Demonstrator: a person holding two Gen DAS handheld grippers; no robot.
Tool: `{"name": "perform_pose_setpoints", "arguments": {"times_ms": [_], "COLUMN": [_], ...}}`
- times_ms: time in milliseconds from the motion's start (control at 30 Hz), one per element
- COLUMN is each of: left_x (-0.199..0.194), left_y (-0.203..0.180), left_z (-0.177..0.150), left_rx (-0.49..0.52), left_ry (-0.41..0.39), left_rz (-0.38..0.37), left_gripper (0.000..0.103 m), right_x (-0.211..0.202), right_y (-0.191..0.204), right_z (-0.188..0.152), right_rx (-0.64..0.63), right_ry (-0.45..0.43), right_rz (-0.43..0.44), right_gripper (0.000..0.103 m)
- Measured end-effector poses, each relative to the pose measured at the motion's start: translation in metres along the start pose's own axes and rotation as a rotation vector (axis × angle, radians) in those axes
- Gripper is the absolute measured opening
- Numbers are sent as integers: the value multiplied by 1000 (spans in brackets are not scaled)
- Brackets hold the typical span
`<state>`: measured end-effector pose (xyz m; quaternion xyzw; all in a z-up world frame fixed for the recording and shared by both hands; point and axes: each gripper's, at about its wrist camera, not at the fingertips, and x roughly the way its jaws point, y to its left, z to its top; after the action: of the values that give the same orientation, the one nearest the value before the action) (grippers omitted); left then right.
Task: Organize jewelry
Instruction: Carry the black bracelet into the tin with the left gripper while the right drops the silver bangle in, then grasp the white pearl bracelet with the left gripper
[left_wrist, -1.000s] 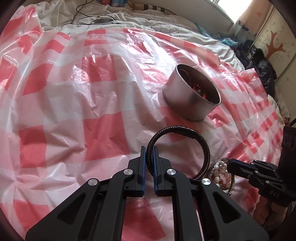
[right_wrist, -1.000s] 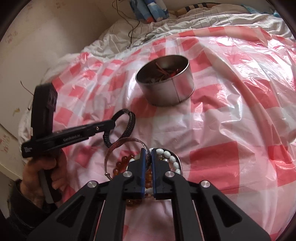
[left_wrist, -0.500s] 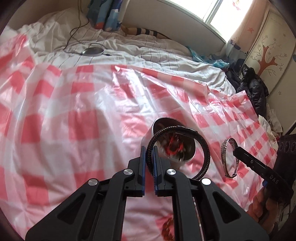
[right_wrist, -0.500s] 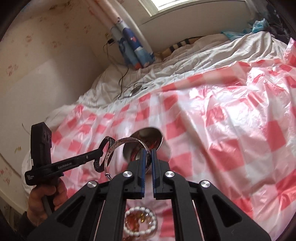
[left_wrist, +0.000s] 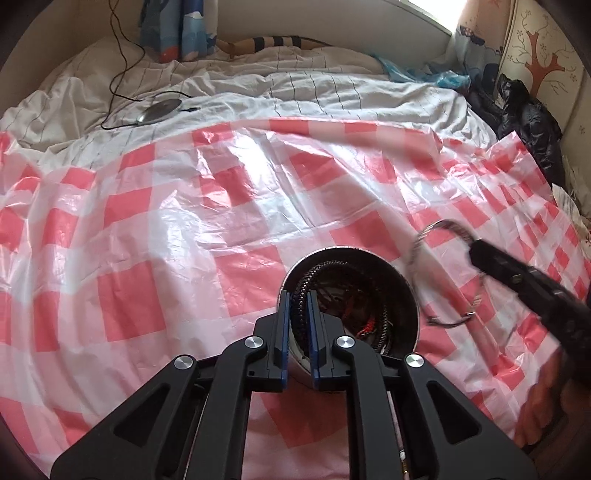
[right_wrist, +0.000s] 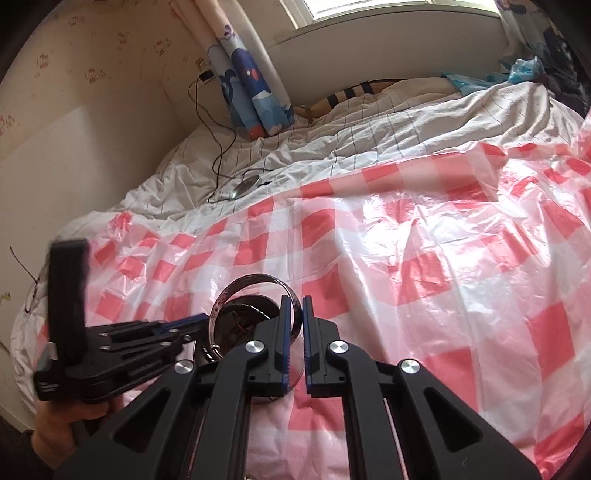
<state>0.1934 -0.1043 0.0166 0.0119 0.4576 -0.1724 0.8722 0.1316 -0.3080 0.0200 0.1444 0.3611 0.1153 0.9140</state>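
- The left gripper (left_wrist: 298, 306) is seen directly above a round metal tin (left_wrist: 406, 291), its blue pads (left_wrist: 283, 325) set a little apart after the jaws have just been opening slightly.
- A black braided bracelet (left_wrist: 301, 295) still runs up between those pads, its loop hanging inside the tin's mouth; whether the pads still press on it cannot be told.
- Dark cords and a red piece (left_wrist: 365, 326) are seen lying in the bottom of the tin.
- The right gripper (right_wrist: 294, 321) is held closed on a thin silver bangle (right_wrist: 251, 280), which stands upright from the jaws, just above and beside the tin (right_wrist: 236, 325).
- In the left wrist view the same bangle (left_wrist: 436, 229) is seen blurred at the right gripper's tip, to the right of the tin's rim.
- The tin is set on a red-and-white checked plastic sheet (left_wrist: 184, 229) spread over a bed.
- Beyond the sheet a white striped duvet (left_wrist: 332, 92) is seen, with a small round disc on a cable (left_wrist: 159, 110) lying on it.
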Motion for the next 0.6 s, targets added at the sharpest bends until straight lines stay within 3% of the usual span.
{"name": "perform_pose_setpoints", "arguments": {"times_ms": [233, 400, 500, 533, 600], "left_x": [-30, -35, -40, -42, -45], "left_y": [33, 44, 44, 43, 39], "left_z": [-1, -6, -9, -11, -18], "left_rx": [-80, -91, -80, -72, -56], "left_ry": [-53, -46, -44, -41, -26], "left_rz": [11, -1, -12, -18, -35], "left_gripper": [10, 14, 16, 17, 24], "right_x": [33, 50, 49, 44, 27], "right_y": [29, 41, 38, 39, 40], "right_z": [-8, -18, -19, -17, -14], "right_rx": [-102, -184, -179, -179, -183], "right_ry": [62, 111, 108, 84, 13], "right_rz": [-17, -96, -85, -94, -90], "right_gripper": [7, 10, 36, 49, 51]}}
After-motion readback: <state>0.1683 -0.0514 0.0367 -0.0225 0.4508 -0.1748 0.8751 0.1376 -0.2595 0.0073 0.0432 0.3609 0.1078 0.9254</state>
